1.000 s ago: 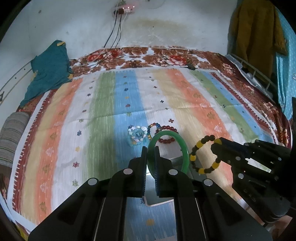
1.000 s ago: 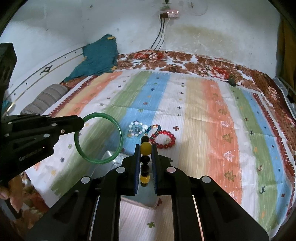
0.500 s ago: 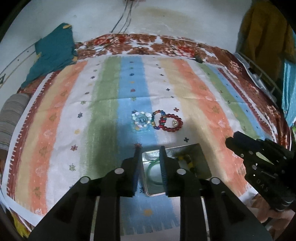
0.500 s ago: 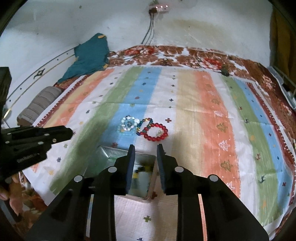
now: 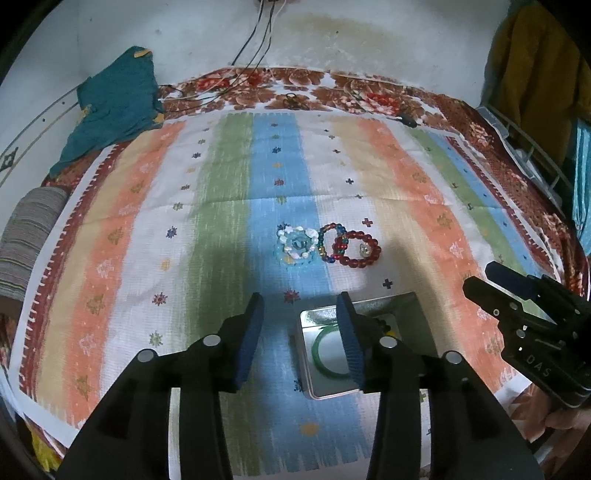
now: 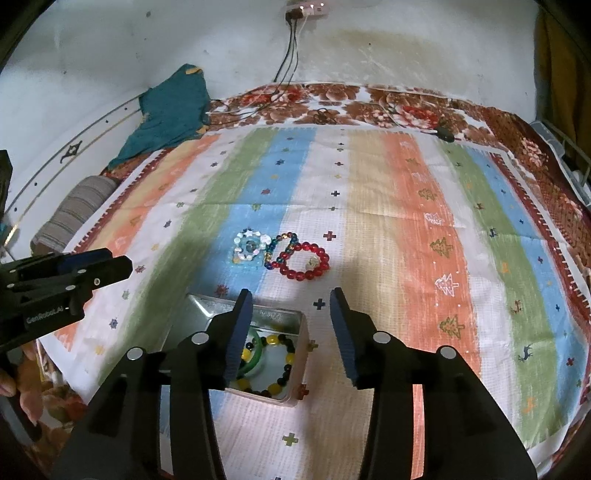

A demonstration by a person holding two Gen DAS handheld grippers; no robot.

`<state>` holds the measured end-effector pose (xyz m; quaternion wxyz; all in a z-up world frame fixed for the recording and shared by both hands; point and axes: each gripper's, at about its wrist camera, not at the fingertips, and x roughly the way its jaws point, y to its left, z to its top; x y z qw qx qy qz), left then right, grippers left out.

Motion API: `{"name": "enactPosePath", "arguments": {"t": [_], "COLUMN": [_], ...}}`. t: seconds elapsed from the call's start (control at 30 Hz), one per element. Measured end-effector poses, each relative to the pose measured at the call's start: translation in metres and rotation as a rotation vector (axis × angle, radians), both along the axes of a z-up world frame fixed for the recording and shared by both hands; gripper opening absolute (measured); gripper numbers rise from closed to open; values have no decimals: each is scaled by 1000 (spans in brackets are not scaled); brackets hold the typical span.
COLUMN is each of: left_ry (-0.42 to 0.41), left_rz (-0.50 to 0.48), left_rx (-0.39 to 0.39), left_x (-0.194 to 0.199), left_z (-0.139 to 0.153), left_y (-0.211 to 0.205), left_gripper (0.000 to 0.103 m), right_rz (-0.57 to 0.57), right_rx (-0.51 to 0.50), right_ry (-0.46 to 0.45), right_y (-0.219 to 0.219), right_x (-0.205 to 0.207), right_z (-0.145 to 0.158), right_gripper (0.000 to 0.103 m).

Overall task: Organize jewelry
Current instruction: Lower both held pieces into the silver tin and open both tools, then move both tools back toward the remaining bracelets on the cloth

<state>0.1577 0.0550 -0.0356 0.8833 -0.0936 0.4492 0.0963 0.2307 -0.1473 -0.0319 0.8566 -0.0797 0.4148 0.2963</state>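
A metal tin (image 5: 402,306) (image 6: 299,343) sits on the striped cloth near the front edge. Inside lie a green bangle (image 5: 325,356) (image 6: 256,360) and a yellow-and-black bead bracelet (image 6: 282,363). Beyond the tin lie a pale blue-white bracelet (image 5: 295,245) (image 6: 249,245), a multicoloured bead bracelet (image 5: 328,240) (image 6: 282,247) and a red bead bracelet (image 5: 356,249) (image 6: 304,260). My left gripper (image 5: 301,314) is open and empty, above the tin's left side. My right gripper (image 6: 291,310) is open and empty over the tin.
The striped cloth (image 5: 221,206) covers a floral bedspread (image 5: 491,162). A teal garment (image 5: 110,107) and a striped roll (image 5: 26,236) lie at the left. Cables hang from a wall socket (image 6: 306,5). Clothes hang at the right (image 5: 532,62).
Both grippers let go: the green bangle and the yellow-black bracelet dropped into the tin. Both pairs of jaws opened wide and the grippers rose and pulled back.
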Motion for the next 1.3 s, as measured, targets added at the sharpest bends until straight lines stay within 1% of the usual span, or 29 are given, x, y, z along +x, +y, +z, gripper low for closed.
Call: {"name": "enactPosePath", "arguments": {"t": [0.1, 0.17, 0.2, 0.37, 0.63, 0.73, 0.9, 1.0, 1.13, 1.3], "left_ry": [-10, -19, -23, -22, 5, 14, 44, 58, 67, 80], "left_rz": [0, 5, 8, 21, 42, 43, 43, 40, 51, 76], "left_rx": [10, 13, 14, -8, 11, 29, 38, 60, 61, 49], "left_x": [3, 3, 4, 11, 27, 36, 53, 63, 74, 87], "left_z": [1, 3, 4, 1, -7, -11, -22, -28, -32, -41], "left_y": [0, 0, 1, 8, 16, 18, 24, 24, 29, 42], "left_gripper": [46, 53, 54, 62, 64, 65, 65, 65, 65, 65], "right_rz": [-3, -3, -1, -3, -14, -12, -11, -8, -13, -14], "right_rx": [0, -3, -3, -3, -1, -9, -30, -45, -50, -50], "right_ry": [4, 4, 6, 24, 42, 48, 68, 69, 75, 93], "right_y": [0, 1, 1, 2, 6, 10, 19, 24, 29, 37], "right_x": [3, 5, 5, 14, 29, 34, 45, 51, 61, 74], "right_z": [0, -1, -1, -2, -3, -5, -12, -15, -19, -26], "right_gripper": [50, 53, 54, 61, 70, 73, 74, 75, 78, 78]}}
